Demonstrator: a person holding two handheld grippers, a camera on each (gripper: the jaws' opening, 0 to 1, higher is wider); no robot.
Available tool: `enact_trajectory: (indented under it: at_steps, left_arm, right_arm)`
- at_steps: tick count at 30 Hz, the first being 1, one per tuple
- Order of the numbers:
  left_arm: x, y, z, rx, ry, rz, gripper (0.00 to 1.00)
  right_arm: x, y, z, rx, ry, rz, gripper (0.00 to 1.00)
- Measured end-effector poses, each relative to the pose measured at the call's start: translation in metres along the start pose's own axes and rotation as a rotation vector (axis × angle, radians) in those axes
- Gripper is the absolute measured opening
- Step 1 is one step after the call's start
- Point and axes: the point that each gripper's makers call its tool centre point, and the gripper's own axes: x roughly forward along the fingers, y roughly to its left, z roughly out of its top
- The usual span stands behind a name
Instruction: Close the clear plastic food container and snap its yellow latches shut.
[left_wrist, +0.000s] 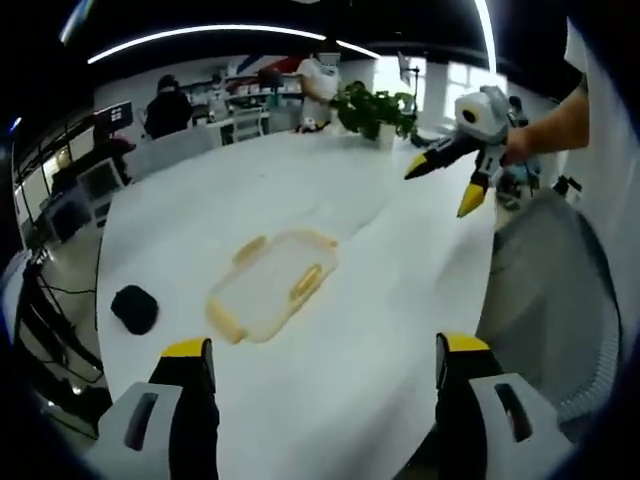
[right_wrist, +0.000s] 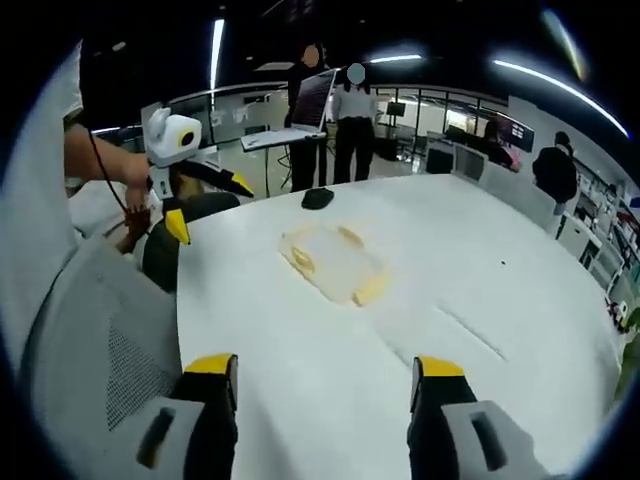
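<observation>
The clear plastic container (left_wrist: 272, 283) lies flat on the white table (left_wrist: 380, 330), with yellow latches (left_wrist: 305, 283) sticking out along its sides. I cannot tell whether its lid is seated. My left gripper (left_wrist: 325, 350) is open, a good way short of the container and holding nothing. My right gripper (left_wrist: 440, 190) hangs open in a hand past the table's right edge. In the right gripper view the container (right_wrist: 333, 262) lies mid-table, well beyond my open right gripper (right_wrist: 325, 368). The left gripper (right_wrist: 210, 208) is open at the left, off the table edge.
A small black object (left_wrist: 134, 308) (right_wrist: 317, 198) rests on the table near the container. A grey mesh chair (right_wrist: 90, 330) (left_wrist: 545, 290) stands against the table edge by the person. A potted plant (left_wrist: 375, 110) sits at the far end. People stand beyond the table.
</observation>
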Motion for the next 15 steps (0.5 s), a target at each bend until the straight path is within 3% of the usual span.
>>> enact_trajectory:
  at_steps: [5, 7, 15]
  left_arm:
    - [0.001, 0.007, -0.004, 0.033, 0.042, -0.029, 0.85]
    - [0.003, 0.006, -0.006, 0.025, 0.059, -0.056, 0.85]
    - [0.010, 0.020, -0.010, 0.082, 0.094, -0.061, 0.85]
  right_arm:
    - [0.004, -0.006, 0.002, -0.029, 0.023, 0.020, 0.62]
    - [0.007, -0.008, 0.003, -0.044, 0.025, 0.018, 0.63]
    - [0.023, -0.010, 0.010, -0.091, 0.054, 0.054, 0.62]
